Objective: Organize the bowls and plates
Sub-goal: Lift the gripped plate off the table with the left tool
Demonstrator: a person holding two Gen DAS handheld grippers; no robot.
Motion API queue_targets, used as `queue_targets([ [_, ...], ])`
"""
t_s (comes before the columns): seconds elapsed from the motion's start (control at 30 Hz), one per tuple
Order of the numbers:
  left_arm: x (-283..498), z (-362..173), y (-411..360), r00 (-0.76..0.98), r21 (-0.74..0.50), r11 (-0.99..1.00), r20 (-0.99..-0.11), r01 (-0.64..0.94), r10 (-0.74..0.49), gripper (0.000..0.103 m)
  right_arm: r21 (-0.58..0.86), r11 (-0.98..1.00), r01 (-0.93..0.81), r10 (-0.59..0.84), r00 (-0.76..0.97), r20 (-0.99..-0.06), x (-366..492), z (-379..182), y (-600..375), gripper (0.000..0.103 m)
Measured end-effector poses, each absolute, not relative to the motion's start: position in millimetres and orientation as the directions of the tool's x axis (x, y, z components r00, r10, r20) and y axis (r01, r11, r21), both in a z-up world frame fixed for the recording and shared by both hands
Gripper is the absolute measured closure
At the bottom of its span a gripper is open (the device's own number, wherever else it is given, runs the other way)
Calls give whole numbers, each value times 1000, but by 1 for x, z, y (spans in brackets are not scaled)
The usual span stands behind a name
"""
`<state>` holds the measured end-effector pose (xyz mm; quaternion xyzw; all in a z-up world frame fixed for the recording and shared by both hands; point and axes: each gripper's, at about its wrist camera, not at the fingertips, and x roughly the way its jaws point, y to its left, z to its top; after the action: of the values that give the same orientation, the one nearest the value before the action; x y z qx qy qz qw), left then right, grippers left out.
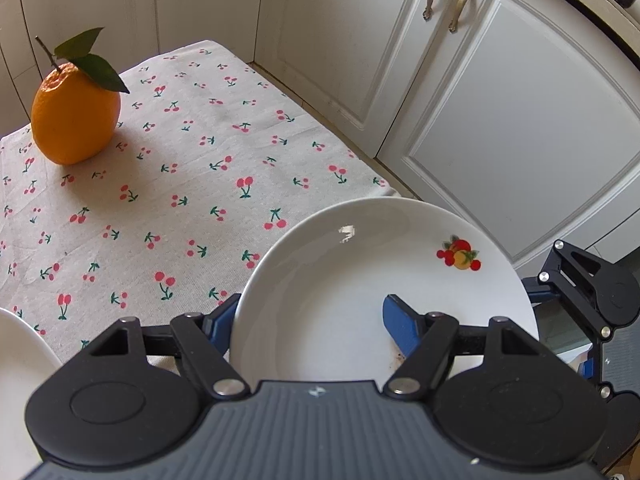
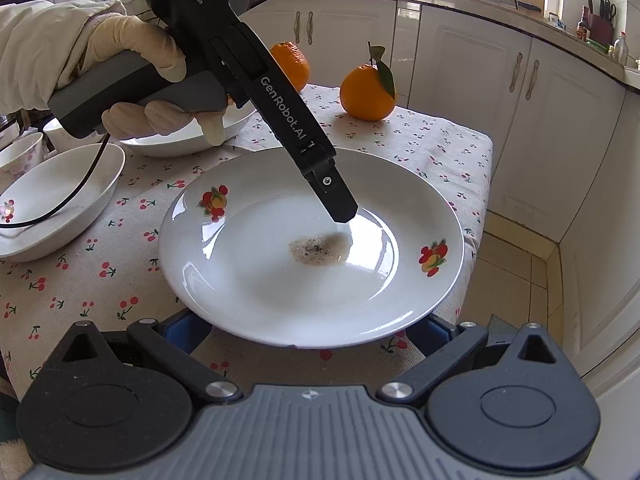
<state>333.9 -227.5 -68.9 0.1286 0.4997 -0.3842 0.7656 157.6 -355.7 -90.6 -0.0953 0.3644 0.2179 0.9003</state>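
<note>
Bench: a small bench under a cherry-print cloth (image 2: pixel 100 280) stands in a kitchen, with white cabinets (image 2: pixel 460 60) along the far and right sides.
Right gripper: the right gripper (image 2: pixel 310 328) is nearest, with its fingers spread wide and holding nothing. Their blue tips show just under the near rim of the plate, likely placed to take or steady it.
Plate: the white plate (image 2: pixel 256 288), with fruit decals on its rim, sits at the near right of the bench. It seems slightly raised at the near edge, though I cannot tell for sure.
Residue: a brownish speckled patch (image 2: pixel 318 250) lies in the well, so the plate looks used. Keeping it level would stop that patch sliding.
Left gripper: the left gripper (image 1: pixel 312 320) reaches in from the far left. One finger is on the plate's upper face and the other is below the rim, apparently clamped on it. This over-and-under grip suits a thin rim.
Hand: a gloved hand (image 2: pixel 132 60) grips the left tool's handle.
Bowls: two white bowls, one at the left (image 2: pixel 52 200) and one farther back (image 2: pixel 180 144), wait unstacked. A flowered cup (image 2: pixel 20 156) sits at the far left.
Oranges: a leafy orange (image 2: pixel 366 94) and a second orange (image 2: pixel 292 62) stand along the far edge, clear of the crockery.
Stage: the plate is probably in mid-pickup, with sorting barely begun.
</note>
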Motion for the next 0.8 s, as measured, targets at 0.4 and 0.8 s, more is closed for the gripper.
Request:
queue_targets([
  [0.4, 336, -69, -229, 217, -175, 671, -862, 720, -458, 29, -5, 894, -448, 314, 636, -705, 161, -94, -356, 0],
  [0.8, 316, -42, -213, 309, -103, 691, -840, 716, -445, 20, -17, 905, -426, 292, 649, -702, 143, -82, -354, 0],
])
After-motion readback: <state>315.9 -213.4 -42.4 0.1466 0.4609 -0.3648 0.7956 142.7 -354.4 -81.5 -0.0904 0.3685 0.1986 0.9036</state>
